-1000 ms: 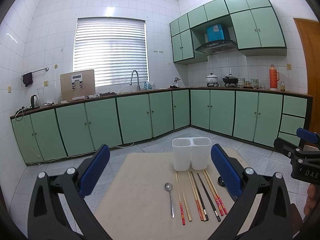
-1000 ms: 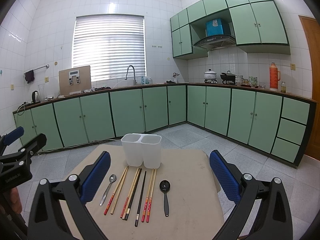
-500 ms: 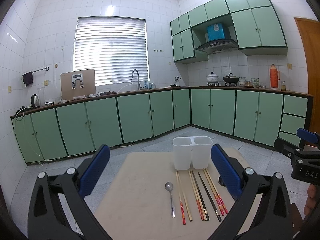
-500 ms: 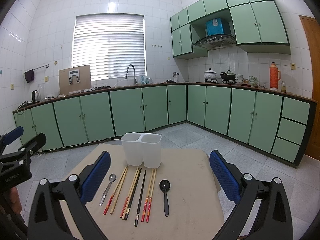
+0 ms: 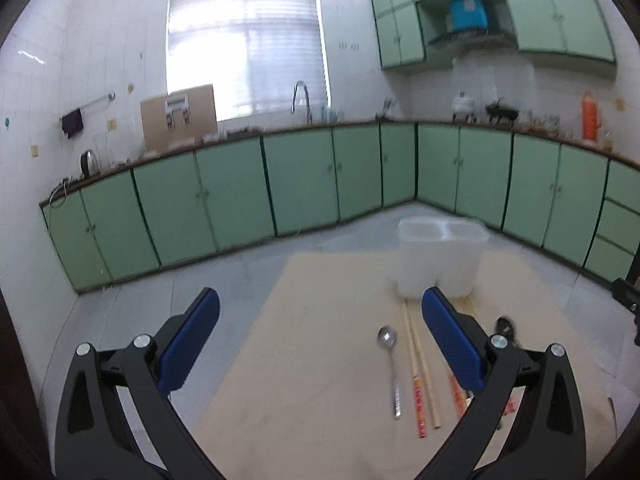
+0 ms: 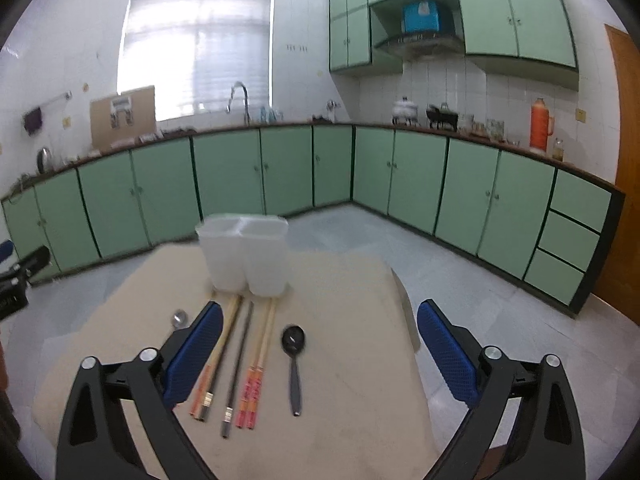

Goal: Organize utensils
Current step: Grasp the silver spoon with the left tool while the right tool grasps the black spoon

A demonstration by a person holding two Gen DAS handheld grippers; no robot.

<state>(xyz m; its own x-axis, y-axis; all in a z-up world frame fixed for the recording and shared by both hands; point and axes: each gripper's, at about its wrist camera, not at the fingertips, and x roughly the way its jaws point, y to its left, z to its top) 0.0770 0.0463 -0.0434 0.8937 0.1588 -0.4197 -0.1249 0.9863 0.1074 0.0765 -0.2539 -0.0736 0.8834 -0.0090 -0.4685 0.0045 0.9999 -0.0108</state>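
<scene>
Nearest: left hand-held gripper (image 5: 320, 332) spread wide, clamping nothing, over the beige table (image 5: 312, 360); right hand-held gripper (image 6: 320, 344) likewise wide apart and empty. Just beyond, flat on the table in a row: metal spoon (image 5: 390, 364), chopsticks (image 6: 240, 352) in several pairs, black spoon (image 6: 294, 360) at the right end, apart from the rest. Farther back, touching the chopstick tips: white two-compartment holder (image 6: 244, 256), upright. Farthest: green cabinets (image 6: 280, 168) along the walls.
</scene>
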